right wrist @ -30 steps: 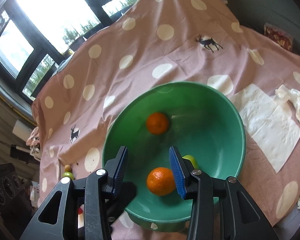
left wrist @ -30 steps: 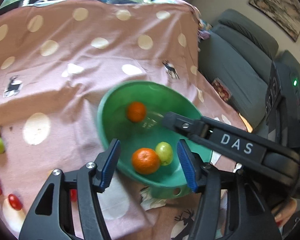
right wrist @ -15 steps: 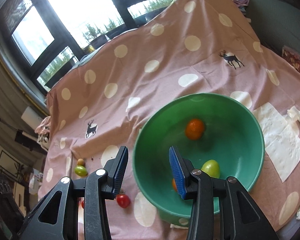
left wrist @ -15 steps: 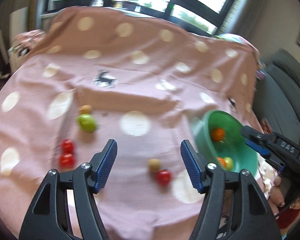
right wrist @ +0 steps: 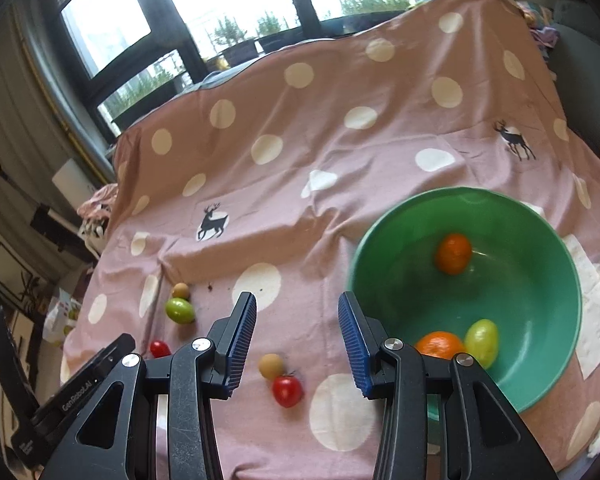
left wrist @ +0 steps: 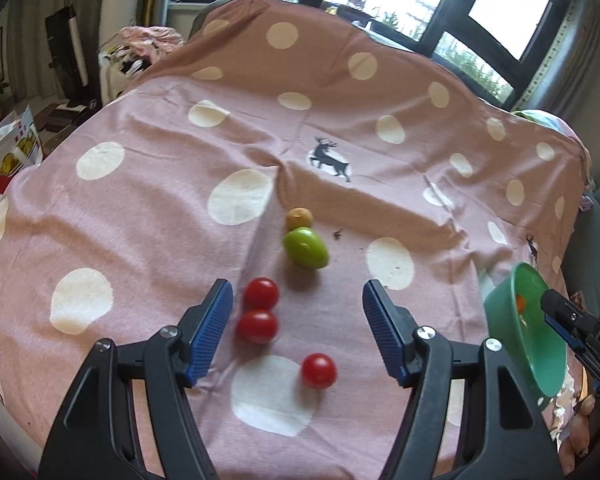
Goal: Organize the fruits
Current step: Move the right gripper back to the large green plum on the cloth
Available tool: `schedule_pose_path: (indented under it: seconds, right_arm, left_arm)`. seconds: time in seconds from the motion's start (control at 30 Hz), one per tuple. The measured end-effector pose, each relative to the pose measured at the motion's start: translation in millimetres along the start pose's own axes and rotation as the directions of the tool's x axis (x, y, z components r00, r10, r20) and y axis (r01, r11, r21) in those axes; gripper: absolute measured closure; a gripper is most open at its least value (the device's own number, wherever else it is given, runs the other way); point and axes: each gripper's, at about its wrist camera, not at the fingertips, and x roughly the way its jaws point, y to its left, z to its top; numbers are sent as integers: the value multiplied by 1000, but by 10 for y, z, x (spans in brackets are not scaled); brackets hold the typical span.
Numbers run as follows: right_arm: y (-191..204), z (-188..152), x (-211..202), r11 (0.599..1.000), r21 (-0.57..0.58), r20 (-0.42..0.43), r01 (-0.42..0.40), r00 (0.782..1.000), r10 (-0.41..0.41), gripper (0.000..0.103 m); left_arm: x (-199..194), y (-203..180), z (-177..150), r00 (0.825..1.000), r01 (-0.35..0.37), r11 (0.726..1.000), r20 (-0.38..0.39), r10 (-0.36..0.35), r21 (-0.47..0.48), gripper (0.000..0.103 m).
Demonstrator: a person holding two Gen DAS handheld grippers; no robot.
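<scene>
Right wrist view: green bowl holds two oranges, one green fruit.

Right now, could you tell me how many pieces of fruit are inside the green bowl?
3: one orange toward the far side of the green bowl, another orange at its near side, and a green fruit touching that one. Others may be hidden behind the right tool.

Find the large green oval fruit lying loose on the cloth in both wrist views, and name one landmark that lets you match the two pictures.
Left wrist view: the green oval fruit lies just above centre, beyond the open fingers, touching a small tan fruit.
Right wrist view: the same fruit sits at lower left, the tan one above it.
Shared landmark: the deer print on the cloth.
</scene>
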Motion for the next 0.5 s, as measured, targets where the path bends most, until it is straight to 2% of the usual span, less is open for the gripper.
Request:
schedule_pose_path:
  seconds: [0.13,0.27,0.5]
  right_arm:
    - [175,-25,71,999,-41,-5,-20,1000,20,59]
    - [296,-52,133,997,-56,-17,-54,998,53,59]
    - [508,-118,225,991,-93,-37,-95,995,92,59]
  left_arm:
    - [26,153,45,999,-33,999,0,33,-39,36]
    - [38,255,65,1000,-3,996,-9,2,-91,36]
    - [59,288,71,1000,5,995,-15,-6,-98,36]
